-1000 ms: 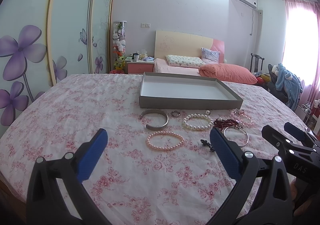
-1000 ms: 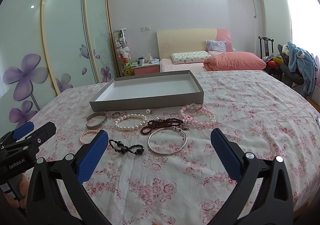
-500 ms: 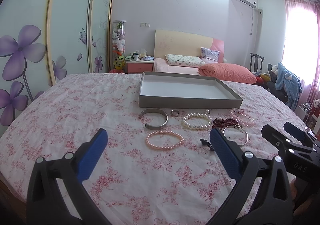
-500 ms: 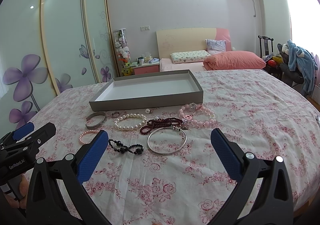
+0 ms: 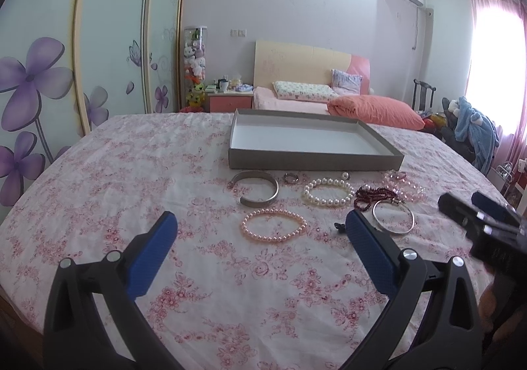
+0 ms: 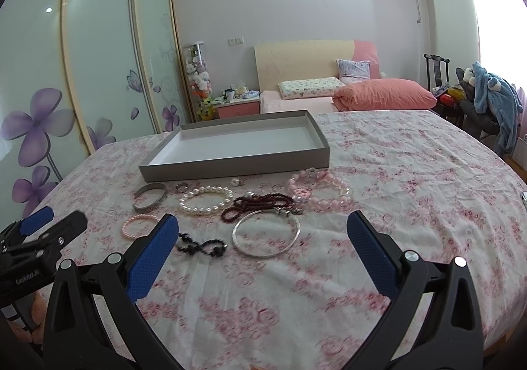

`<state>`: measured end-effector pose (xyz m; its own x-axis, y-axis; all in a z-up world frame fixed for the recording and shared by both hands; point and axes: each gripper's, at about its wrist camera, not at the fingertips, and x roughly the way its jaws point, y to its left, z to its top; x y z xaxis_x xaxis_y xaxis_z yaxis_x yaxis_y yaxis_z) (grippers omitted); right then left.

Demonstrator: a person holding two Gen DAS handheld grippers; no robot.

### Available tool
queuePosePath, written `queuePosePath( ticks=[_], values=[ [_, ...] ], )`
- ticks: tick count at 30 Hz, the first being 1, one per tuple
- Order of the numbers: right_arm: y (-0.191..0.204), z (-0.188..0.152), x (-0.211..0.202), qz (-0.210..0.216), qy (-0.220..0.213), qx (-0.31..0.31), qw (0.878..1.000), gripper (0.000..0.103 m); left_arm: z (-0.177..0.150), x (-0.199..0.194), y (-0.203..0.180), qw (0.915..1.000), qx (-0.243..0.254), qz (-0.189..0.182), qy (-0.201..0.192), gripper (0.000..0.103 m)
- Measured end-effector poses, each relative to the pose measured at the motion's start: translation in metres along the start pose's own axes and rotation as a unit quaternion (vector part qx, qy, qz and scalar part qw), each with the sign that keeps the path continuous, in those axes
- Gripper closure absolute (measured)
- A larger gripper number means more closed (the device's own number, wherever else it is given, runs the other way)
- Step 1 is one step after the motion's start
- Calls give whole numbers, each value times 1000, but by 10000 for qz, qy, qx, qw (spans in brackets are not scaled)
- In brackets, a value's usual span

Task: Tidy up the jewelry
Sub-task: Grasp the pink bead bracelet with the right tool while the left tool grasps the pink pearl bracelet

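Hovering both grippers wide open, I judged the silver bangle (image 6: 266,233) stiff, slippery; best pinched across its rim.

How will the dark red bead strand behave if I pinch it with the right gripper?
Probably floppy: the dark red bead strand lies in loose, bunched loops, so it should sag and dangle from a pinch. It touches the thin silver bangle near its clasp, so it may drag that along. The small beads look light.
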<state>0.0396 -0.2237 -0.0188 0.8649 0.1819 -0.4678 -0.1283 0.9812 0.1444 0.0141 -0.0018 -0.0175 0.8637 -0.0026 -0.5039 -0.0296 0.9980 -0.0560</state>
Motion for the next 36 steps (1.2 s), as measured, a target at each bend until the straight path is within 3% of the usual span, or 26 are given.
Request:
queuePosePath(
  ticks=[7, 12, 17, 25, 28, 32, 36],
  values=[
    [-28, 26, 38, -151, 483, 55, 9987, 2, 10, 28, 4, 9987, 142, -43, 493, 4],
    [-49, 43, 75, -250, 970, 108, 9949, 9, 17, 51, 8, 9956, 182, -96, 909, 4],
    [-67, 49, 111, -432, 1453, 195, 9883, 38, 21, 66, 9, 9940, 309, -79, 1044, 4],
    [-80, 41, 143, -573, 1952, 183, 9789, 56, 21, 86, 15, 9908, 247, -135, 1324, 5],
    [-78, 38, 144, -655, 1959, 76, 9784, 64, 20, 91, 17, 9898, 205, -171, 1402, 11],
    [-76, 37, 143, -672, 1906, -9, 9794, 86, 19, 99, 22, 9877, 131, -202, 1543, 22],
    [-75, 36, 140, -636, 1890, -28, 9799, 87, 16, 106, 23, 9854, 81, -235, 1683, 31]
  ],
)
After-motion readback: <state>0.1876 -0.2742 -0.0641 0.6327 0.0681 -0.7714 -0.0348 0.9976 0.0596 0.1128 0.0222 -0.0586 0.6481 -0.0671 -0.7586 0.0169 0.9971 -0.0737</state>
